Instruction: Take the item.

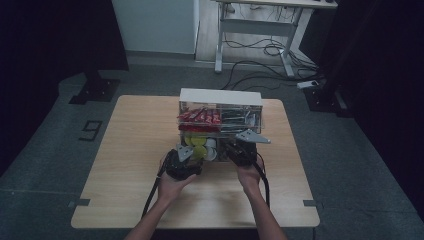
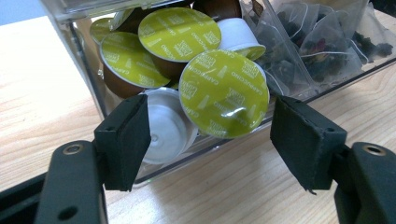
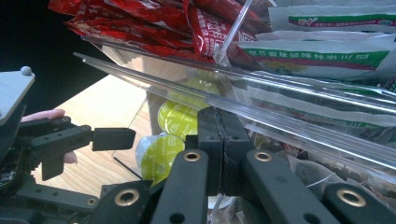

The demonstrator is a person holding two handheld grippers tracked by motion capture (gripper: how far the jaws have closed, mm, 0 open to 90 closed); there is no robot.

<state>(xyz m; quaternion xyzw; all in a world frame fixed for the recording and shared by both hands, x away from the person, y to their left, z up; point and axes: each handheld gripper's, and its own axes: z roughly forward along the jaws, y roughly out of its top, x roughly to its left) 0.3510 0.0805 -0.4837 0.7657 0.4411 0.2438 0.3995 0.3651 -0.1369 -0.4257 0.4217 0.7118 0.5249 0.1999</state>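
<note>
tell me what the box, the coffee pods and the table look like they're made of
Box: clear glossy plastic, likely acrylic; contents show through. Coffee pods: shiny yellow-green foil lids that catch glare, on plastic-looking cups. Table: pale matte wood-grain, maybe laminate.

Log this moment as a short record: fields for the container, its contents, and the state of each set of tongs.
container: clear organizer box on the wooden table, lower drawer pulled out toward the person
lower drawer: yellow-lidded coffee capsules on one side, clear tea bags on the other
upper tier: red sachets and white-green packets
left tongs: open, aimed at the front capsule, pads not touching it
right tongs: shut, jaws pressed together at the drawer; whether they pinch its divider cannot be told
</note>
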